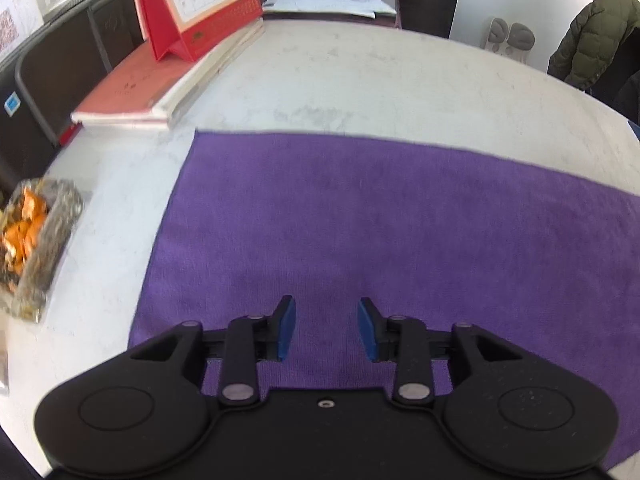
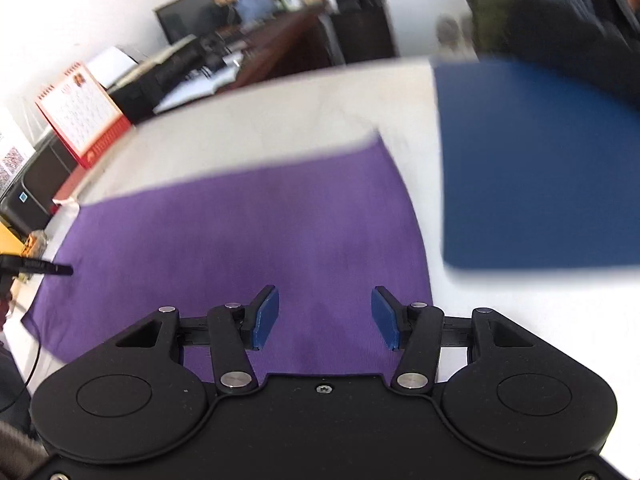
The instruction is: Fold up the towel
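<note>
Towel (image 1: 360, 232), purple, lies flat on the worktop (image 1: 360, 76). Left gripper (image 1: 327, 326) and right gripper (image 2: 325, 316) hover above its near edge, jaws apart and empty. Whether it lies single or already doubled is unclear.

A purple towel (image 1: 380, 232) lies spread flat on the pale table (image 1: 360, 72), and the left gripper (image 1: 327, 328) hangs over its near part with its blue-padded jaws apart and nothing between them. To the left of the towel, at the table's edge, sits a clear dish (image 1: 36, 240) holding what looks like orange peel, though that corner is blurred. Farther back on the left a red desk calendar (image 1: 196, 4) stands on a red-covered book (image 1: 132, 88).
</note>
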`<state>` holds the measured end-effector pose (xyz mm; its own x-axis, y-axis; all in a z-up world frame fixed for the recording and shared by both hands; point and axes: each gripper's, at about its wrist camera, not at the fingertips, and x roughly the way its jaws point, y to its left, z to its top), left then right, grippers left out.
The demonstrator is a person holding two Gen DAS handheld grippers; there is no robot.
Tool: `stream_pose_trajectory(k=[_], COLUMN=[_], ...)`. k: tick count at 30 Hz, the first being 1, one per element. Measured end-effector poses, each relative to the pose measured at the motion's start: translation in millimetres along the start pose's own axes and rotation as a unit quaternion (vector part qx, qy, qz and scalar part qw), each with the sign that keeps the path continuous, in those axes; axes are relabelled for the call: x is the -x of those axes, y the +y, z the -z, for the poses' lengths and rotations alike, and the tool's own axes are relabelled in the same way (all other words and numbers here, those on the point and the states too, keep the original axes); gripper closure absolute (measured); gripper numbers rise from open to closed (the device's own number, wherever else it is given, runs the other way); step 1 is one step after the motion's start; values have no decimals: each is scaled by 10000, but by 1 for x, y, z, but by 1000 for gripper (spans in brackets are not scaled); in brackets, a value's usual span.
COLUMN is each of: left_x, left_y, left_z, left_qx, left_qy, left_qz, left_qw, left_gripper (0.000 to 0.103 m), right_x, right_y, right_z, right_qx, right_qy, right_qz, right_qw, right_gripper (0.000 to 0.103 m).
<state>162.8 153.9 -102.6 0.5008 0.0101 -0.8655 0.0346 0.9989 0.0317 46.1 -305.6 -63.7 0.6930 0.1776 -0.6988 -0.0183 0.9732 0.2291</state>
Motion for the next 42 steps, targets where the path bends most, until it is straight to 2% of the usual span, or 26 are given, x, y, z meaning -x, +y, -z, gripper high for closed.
stream_pose_trajectory(k=[7, 24, 31, 37, 42], left_x=[-32, -46, -45, -21, -11], left_y=[-9, -11, -9, -10, -6], left_z=[-33, -51, -49, -37, -18], left_qx=[-171, -347, -272, -276, -164], left_qy=[-17, -97, -79, -148, -61], left_qz=[-95, -42, -48, -18, -15], left_qw=[9998, 9993, 9996, 9995, 9998], left_gripper=[71, 68, 67, 68, 67], right_x=[-36, -124, -98, -74, -40], right_y=[-4, -13, -18, -22, 13], right_z=[-17, -57, -67, -74, -41], right_qx=[34, 99, 43, -6, 317], right_qy=[2, 35, -122, -260, -45], right_qz=[81, 294, 198, 112, 145], right_qw=[10000, 9995, 9997, 9996, 9994], right_gripper=[52, 52, 52, 51, 48])
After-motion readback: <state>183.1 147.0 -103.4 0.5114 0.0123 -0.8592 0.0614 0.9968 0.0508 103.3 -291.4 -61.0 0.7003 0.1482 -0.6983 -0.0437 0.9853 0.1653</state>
